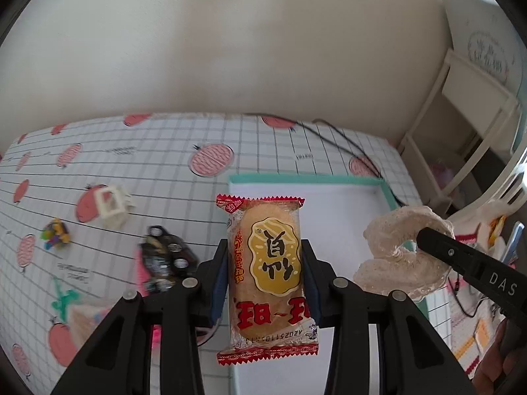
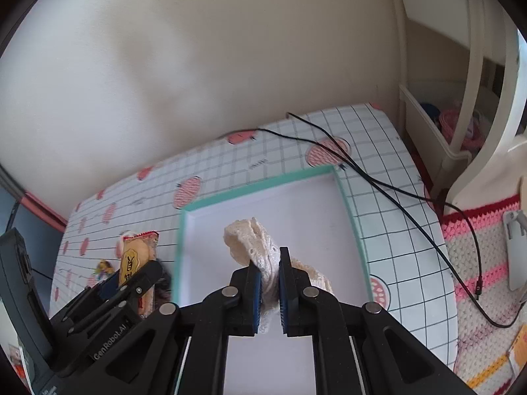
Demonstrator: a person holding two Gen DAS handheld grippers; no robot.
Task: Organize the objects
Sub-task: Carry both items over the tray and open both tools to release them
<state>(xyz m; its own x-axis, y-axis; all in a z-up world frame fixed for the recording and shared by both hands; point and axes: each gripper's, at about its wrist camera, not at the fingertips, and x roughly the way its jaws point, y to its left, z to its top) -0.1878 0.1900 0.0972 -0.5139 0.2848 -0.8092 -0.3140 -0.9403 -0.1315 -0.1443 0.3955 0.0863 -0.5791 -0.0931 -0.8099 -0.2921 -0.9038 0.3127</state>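
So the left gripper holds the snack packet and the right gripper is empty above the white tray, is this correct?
Not quite. The left gripper does hold the snack packet, but the right gripper is not empty: the right wrist view shows it shut on a cream lace cloth above the white tray.

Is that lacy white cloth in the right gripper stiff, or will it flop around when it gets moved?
Probably floppy: the lacy cloth bunches and curls over where the right gripper pinches it, and sags on both sides in the left wrist view. It looks light, being thin and full of holes. It likely won't slip, since it is squeezed between the blue pads.
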